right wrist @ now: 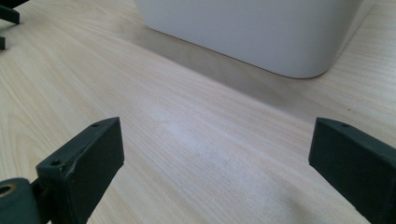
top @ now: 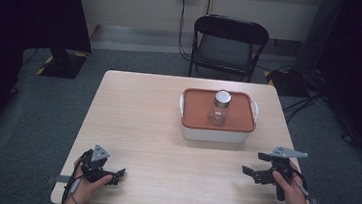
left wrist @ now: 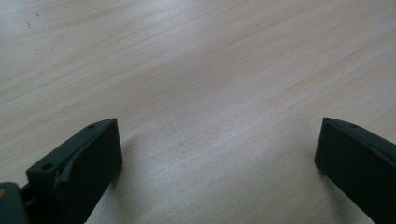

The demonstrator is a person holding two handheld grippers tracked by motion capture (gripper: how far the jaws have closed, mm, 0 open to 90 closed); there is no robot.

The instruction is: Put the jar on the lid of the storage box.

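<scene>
No brand, label or writing could be read anywhere. The glass jar [top: 219, 108] with a grey cap stood upright on the orange lid of the white box [top: 216, 134], at the far right part of the wooden table [top: 137, 118]; what it contained was too small to tell. The left gripper [top: 118, 174] rested at the near left edge, its jaws spread wide over bare wood. The right gripper [top: 253, 165] hovered near the box, jaws released too, grasping nothing. In the right gripper view the box [right wrist: 252, 32] was cut off at the top.
</scene>
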